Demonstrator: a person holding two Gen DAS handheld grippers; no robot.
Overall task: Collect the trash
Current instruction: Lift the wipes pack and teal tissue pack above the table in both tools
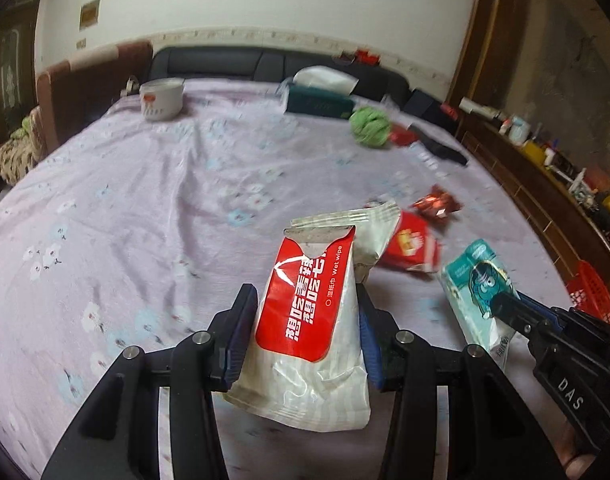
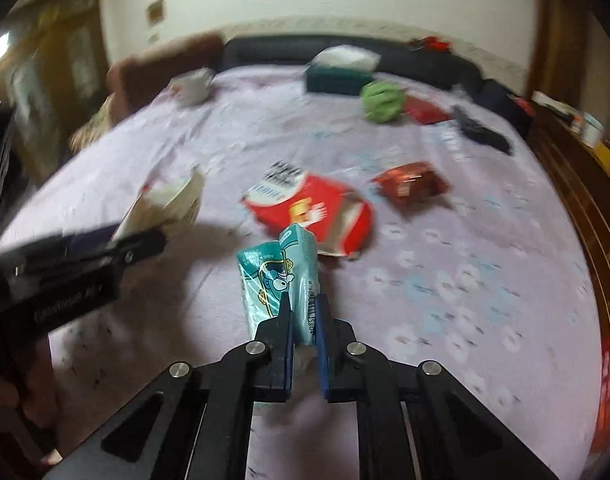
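- Nearest the left wrist camera, the left gripper (image 1: 305,320) was clamped on a red-and-white wet wipe packet (image 1: 309,320), its two fingers pressed against the packet's sides and the packet standing upright above the bed.
- Close to the right wrist camera, the right gripper (image 2: 305,316) was pinched narrow on a teal tissue pack (image 2: 281,280) with a cartoon figure, holding it by its lower edge so it stuck up and forward.
- From the left wrist view, that same teal tissue pack (image 1: 477,280) showed at the right, held off the sheet by the right gripper (image 1: 501,304).
- Both held pieces hung over a lilac flowered bedsheet (image 1: 145,200).
- Lying on the sheet just beyond them was a flattened red snack bag (image 2: 313,208), and near it to the right a crumpled dark red foil wrapper (image 2: 409,184).
- Farther back sat a green cloth ball (image 1: 371,126), a dark green tissue box (image 1: 319,106) with white tissue on top, and a white mug (image 1: 161,98), well apart from the wrappers.
- At the right edge a red plastic basket (image 1: 591,292) stood beside the bed.
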